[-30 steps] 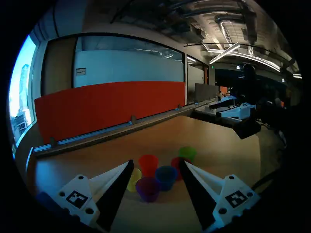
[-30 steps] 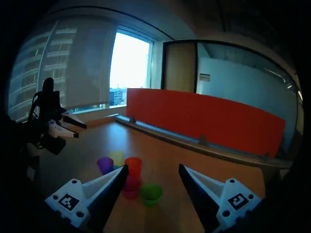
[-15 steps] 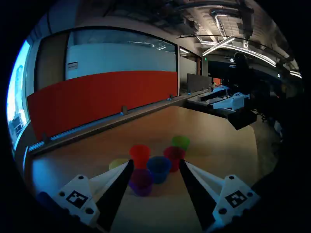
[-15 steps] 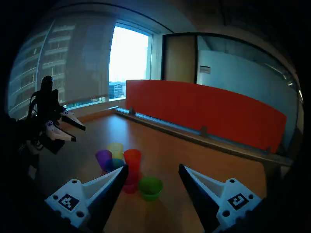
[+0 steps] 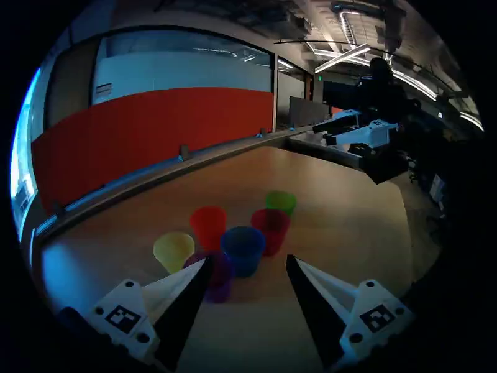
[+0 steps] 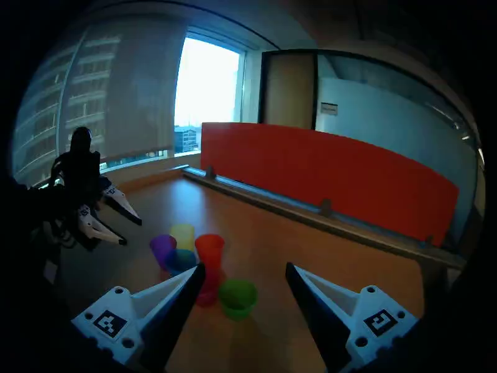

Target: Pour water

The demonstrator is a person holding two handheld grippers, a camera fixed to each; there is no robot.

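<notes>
Six cups are sitting upright in a tight cluster on the tabletop (image 5: 354, 211).

Left gripper view:
- The yellow cup (image 5: 173, 248), red cup (image 5: 208, 226), blue cup (image 5: 243, 248), dark red cup (image 5: 271, 229) and green cup (image 5: 281, 202) are all standing close together.
- The purple cup (image 5: 218, 283) is partly hiding behind one finger.
- The left hand-held gripper (image 5: 248, 260) is hovering at the near side of the cluster. Its fingers are spreading wide and gripping nothing, and the blue cup is showing in the gap.
- The right hand-held gripper (image 5: 357, 127) is hanging farther off, over the far side of the tabletop.
- An orange partition (image 5: 155, 133) is running along the back edge.

Right gripper view:
- The right hand-held gripper (image 6: 244, 267) is gaping wide and holding nothing.
- The cluster is lying just ahead, left of the gap. The green cup (image 6: 237, 297) is sitting nearest, and the red cup (image 6: 210, 247) is standing behind it.
- The left hand-held gripper (image 6: 105, 214) is pointing down toward the cups from the far left. It's too small to tell how wide its fingers are.
</notes>
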